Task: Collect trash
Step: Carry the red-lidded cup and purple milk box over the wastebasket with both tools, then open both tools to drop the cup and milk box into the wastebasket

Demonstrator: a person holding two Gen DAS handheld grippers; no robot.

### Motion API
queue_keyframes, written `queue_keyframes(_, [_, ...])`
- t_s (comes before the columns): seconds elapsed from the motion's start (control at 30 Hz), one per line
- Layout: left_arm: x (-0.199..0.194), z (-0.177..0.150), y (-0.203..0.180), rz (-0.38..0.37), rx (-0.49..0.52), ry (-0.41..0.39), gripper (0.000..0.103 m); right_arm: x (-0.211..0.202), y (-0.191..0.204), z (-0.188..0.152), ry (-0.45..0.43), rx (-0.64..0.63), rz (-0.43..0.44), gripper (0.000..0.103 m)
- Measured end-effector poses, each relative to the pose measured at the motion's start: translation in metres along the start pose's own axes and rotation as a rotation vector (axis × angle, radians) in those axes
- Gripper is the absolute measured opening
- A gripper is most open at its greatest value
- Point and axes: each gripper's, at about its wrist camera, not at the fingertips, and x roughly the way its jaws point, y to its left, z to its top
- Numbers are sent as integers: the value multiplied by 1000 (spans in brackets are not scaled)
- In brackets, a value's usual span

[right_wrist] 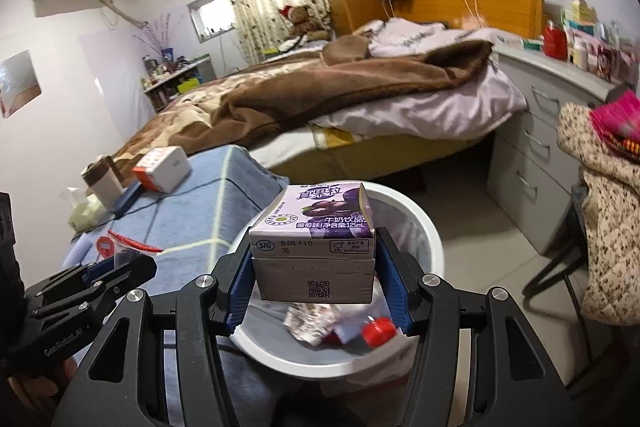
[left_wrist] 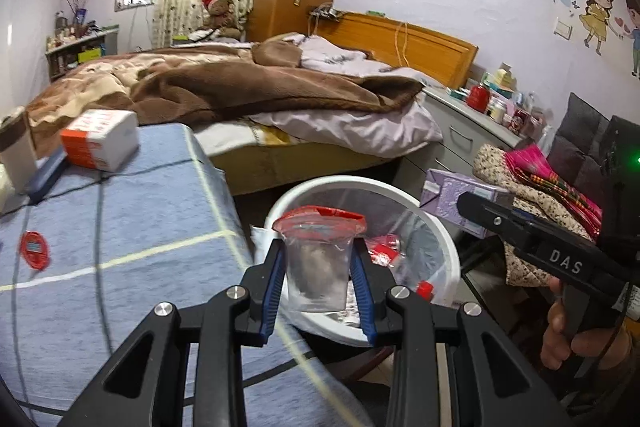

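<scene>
each wrist view looks forward and downward along its own fingers, close above the white bin [left_wrist: 436, 227] [right_wrist: 428, 223]. both face the bed [left_wrist: 224, 83] [right_wrist: 320, 95] and share the blue-covered table [left_wrist: 140, 219] [right_wrist: 188, 223].

Purple milk carton [right_wrist: 316, 243] at centre frame, white bin [right_wrist: 424, 223] behind, blue striped cloth [right_wrist: 180, 223] lower left, brown blanket [right_wrist: 320, 95] above.
</scene>
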Motion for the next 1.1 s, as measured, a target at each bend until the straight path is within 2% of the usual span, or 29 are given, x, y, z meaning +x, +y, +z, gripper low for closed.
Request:
queue_keyframes(0.23, [25,-4,-17,-3,33,47,34,15,-18,-5,51,-5,-47,57])
queue_keyframes(0.5, [45,-3,-23,1,40,82,34,33,-31,-6,109,-14,-50,58])
queue_keyframes(0.53, [46,-3,-23,4,38,85,37,35,-32,-6,116,-13,-55,58])
queue_keyframes(0.6, [48,-3,-23,7,38,87,53,38,-34,-6,129,-18,-60,58])
queue_keyframes(0.73, [49,-3,-22,1,34,87,56,41,-34,-6,151,-16,-50,58])
queue_keyframes(0.77, [49,-3,-22,-1,32,88,60,40,-34,-6,149,-12,-45,59])
queue_keyframes(0.87, [45,-2,-18,-3,17,81,64,38,-34,-6,137,-4,-42,70])
queue_keyframes(1.1, [30,0,-12,27,15,48,65,27,-29,-3,105,11,-35,70])
